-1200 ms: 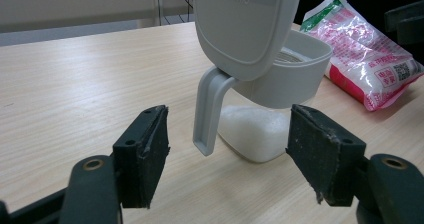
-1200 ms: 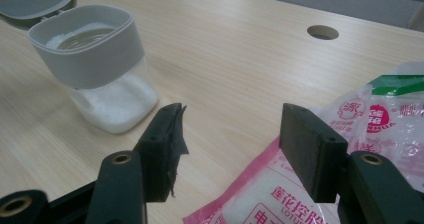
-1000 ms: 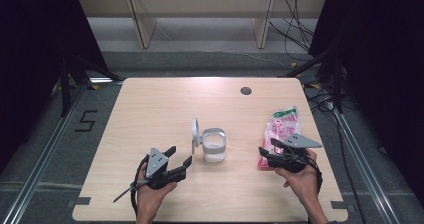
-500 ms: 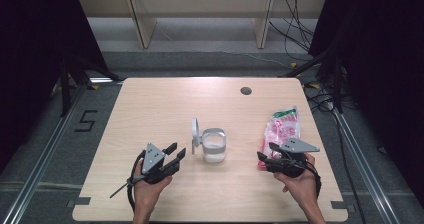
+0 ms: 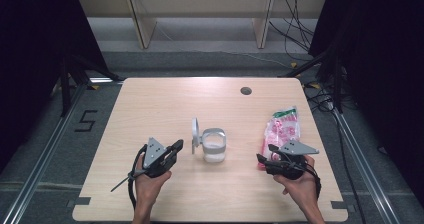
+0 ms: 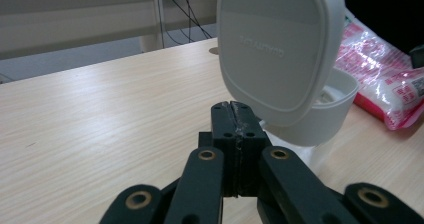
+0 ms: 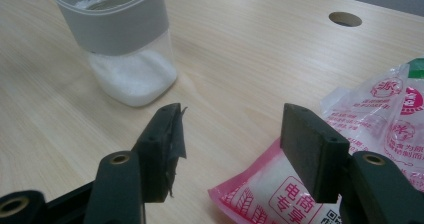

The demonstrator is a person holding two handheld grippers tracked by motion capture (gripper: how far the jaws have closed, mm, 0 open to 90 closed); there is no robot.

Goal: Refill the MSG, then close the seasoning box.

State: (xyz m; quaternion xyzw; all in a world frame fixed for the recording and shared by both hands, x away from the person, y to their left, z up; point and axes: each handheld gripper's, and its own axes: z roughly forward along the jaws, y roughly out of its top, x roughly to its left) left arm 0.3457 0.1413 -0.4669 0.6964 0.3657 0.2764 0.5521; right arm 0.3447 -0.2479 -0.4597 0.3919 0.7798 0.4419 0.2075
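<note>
High view shows our left tool (image 5: 176, 145) pressed together near the clear lidded plastic jar (image 5: 214, 145); our right tool (image 5: 264, 154) gapes beside the crinkly pink packet (image 5: 281, 128) on the pale wood-grain desk (image 5: 165, 104).

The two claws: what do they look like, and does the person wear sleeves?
Both the left claw and the right claw are black, with brass-coloured rivets at the joints and a grey three-cornered plate on top. A dark cable trails from each. The forearms are bare: no sleeves.

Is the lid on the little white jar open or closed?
Open. The lid stands up beside the jar, hinged back, and white powder shows inside through the clear bottom.
</note>
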